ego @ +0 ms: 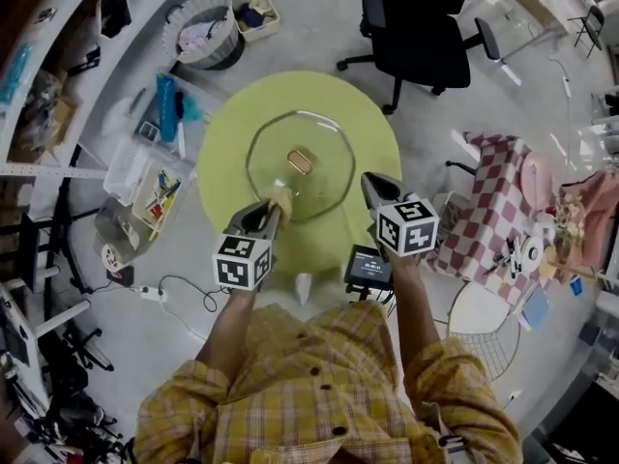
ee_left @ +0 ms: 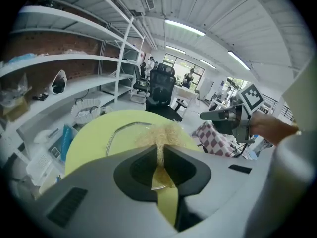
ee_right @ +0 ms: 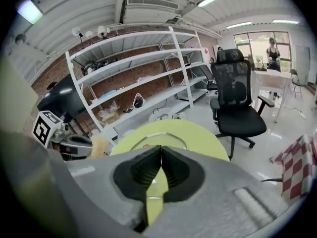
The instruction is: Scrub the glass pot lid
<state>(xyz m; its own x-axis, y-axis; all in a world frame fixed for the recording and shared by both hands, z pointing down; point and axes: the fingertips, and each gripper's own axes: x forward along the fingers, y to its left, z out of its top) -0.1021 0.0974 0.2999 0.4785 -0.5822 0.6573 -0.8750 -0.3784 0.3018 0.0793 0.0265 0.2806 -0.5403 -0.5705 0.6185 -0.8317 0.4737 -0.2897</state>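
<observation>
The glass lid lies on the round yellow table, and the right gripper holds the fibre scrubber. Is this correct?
Not quite: the left gripper holds the fibre scrubber, pinched between its jaws in the left gripper view. The right gripper is shut on nothing. The glass lid does lie on the round yellow table.

Bright, even light from ceiling strip lights (ee_left: 183,28); fisheye-bent, dark-vignetted edges
</observation>
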